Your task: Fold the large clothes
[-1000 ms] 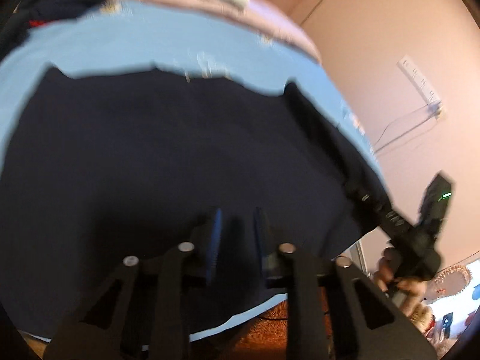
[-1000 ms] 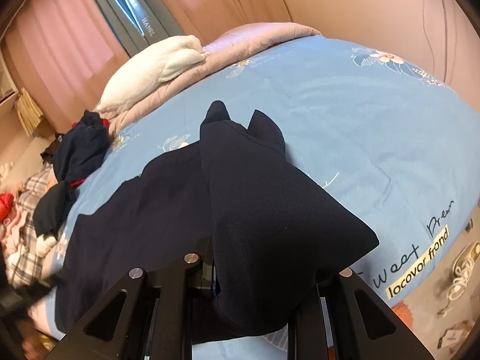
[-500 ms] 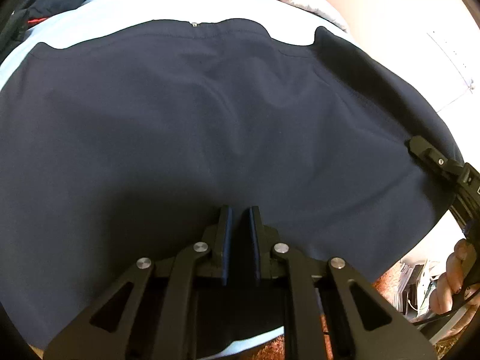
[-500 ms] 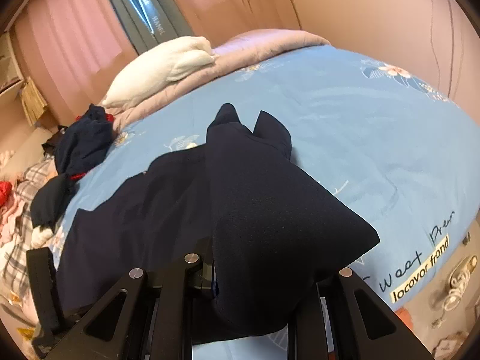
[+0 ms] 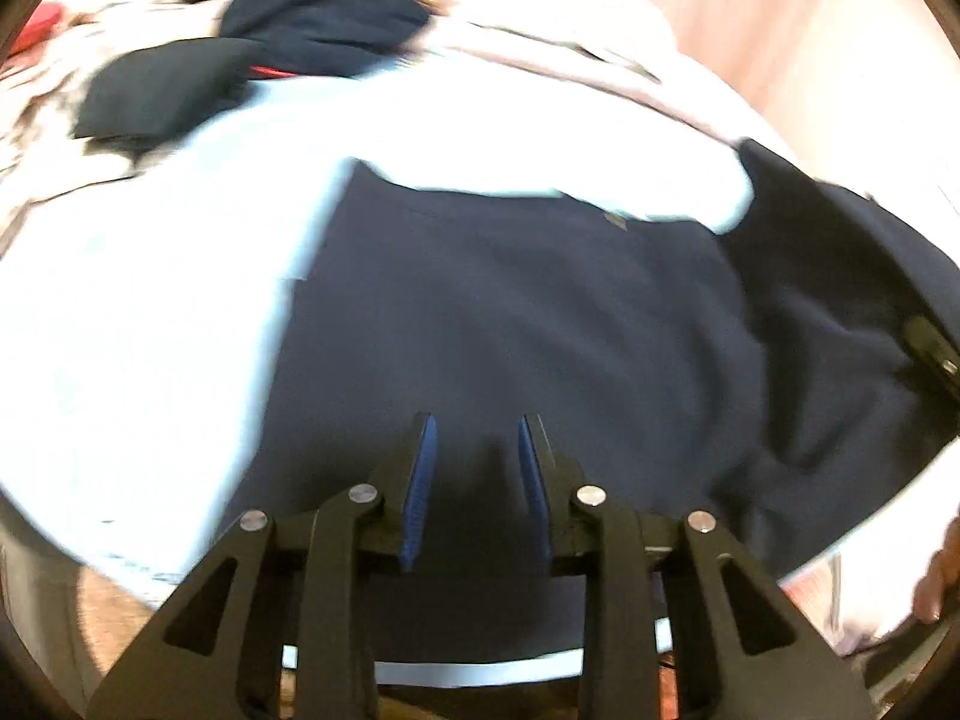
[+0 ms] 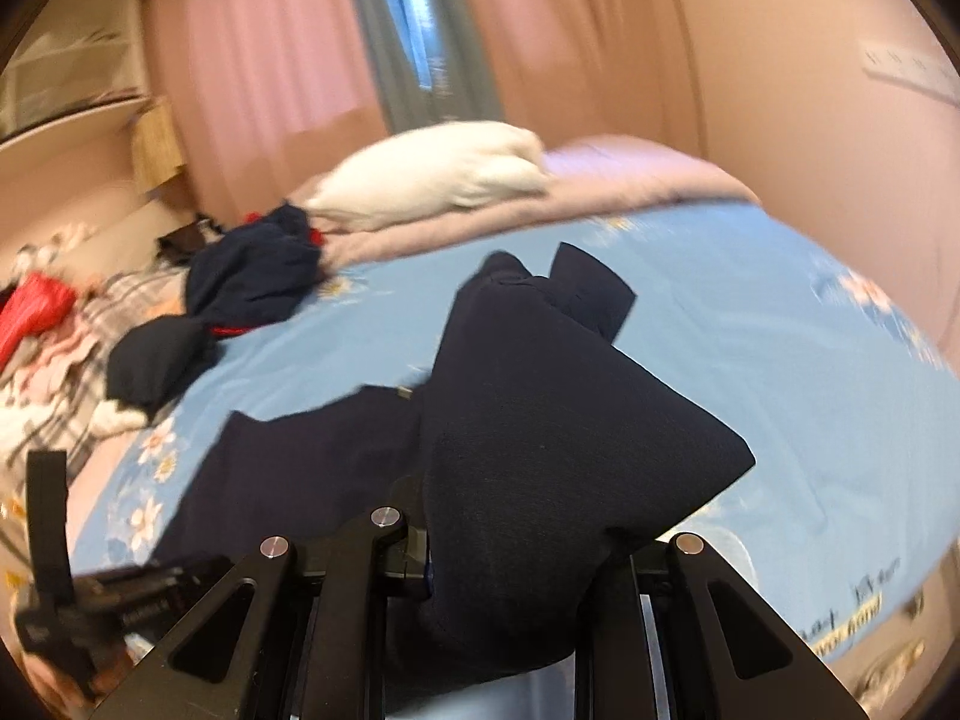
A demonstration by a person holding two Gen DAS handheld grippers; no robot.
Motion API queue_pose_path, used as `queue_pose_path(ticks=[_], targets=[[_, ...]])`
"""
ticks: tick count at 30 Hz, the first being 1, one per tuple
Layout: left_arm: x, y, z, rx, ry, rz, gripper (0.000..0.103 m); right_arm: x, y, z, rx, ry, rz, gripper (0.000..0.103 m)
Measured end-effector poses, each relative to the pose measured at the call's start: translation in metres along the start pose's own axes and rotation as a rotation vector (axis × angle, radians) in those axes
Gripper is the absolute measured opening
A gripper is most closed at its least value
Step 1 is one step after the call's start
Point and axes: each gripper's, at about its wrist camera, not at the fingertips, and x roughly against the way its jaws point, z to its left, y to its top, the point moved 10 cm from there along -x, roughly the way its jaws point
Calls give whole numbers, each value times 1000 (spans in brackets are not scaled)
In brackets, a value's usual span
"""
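Left wrist view: left tool [image 5: 477,438] points down at the navy garment [image 5: 540,336]; jaws opening, blue pads [image 5: 420,480] apart with a clear gap; dark cloth lies under the gap, nothing pinched between the pads; navy garment is spread flat on the bed [image 5: 150,312], on the near half of the light blue sheet; garment's right part is bunched and lifted toward the picture's right edge, where part of the right tool [image 5: 933,354] shows; a fingertip [image 5: 939,576] shows at the right edge, below the garment; beyond the garment, at the bed's far left, a pile of dark clothes [image 5: 324,18]; frame is motion-blurred, sheet overexposed.

Right wrist view: right tool [image 6: 510,546] is clamped on a thick fold of the navy garment [image 6: 540,420]; cloth hides the fingertips and drapes over the right finger; gripped fold is raised off the bed [image 6: 750,330], rest of the garment trails left and lies flat on the sheet; left tool [image 6: 90,600] shows at the lower left, at the garment's near left corner; beyond the garment, a white pillow [image 6: 438,174] on a pink quilt [image 6: 630,180] at the bed's head; pile of dark clothes [image 6: 252,270] left of the pillow; pink curtains [image 6: 258,60] behind the bed.
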Motion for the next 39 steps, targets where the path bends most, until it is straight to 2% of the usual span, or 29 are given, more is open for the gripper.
queue_pose_path(ticks=[2,6,12,17,22,28,33,39], targets=[[13,2,36,62,55,-26,28,-1,8,22,52,39,-8,21],[37,9,98,186,117,-81,30,-8,15,69,173,104,-14,21],[65,4,158,320,166,-119,31,-30,-3,147,334,195,32,21],[69,2,169,359,162,-117,32,-48,-40,206,444,287,119,20],[66,-5,175,363,151,-102,32,-60,-86,241,510,360,246,20],[61,-7,173,353,137,-90,35,-75,-124,238,458,419,415,20],[57,-4,164,327,117,-77,38,-89,-150,232,367,468,537,20],[60,4,145,286,57,-78,42,-84,-149,236,356,484,537,22]])
